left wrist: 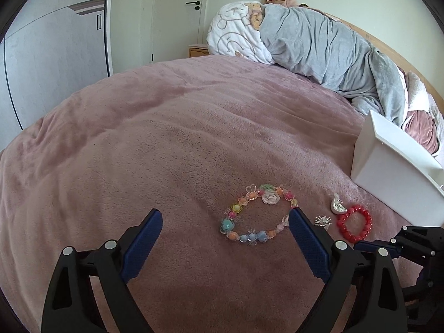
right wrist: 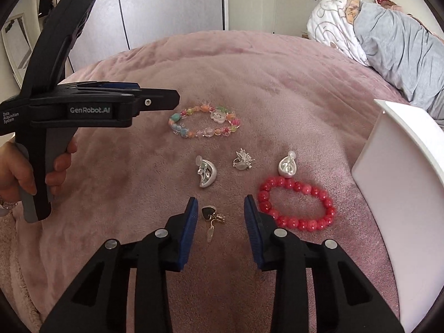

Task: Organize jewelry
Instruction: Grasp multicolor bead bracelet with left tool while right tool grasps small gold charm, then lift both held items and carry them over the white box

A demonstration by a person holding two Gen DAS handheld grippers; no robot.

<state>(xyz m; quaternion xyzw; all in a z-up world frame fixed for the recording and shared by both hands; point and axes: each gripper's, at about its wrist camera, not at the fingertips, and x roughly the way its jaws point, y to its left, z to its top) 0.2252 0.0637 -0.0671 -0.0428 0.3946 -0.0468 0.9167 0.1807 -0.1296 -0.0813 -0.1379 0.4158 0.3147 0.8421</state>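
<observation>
Both claws are held open: right claw (right wrist: 221, 208) above dark earring (right wrist: 212, 216); plush bed (right wrist: 277, 69) may be snagged.

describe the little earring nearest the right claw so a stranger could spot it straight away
Start at the tall white box on the pink plush blanket, then move left past the red bead bracelet. Between the fingers of the open right claw lies a small dark heart-shaped earring with a gold clasp. Its neighbours are silver; it alone is dark and trails a pale drop.
</observation>
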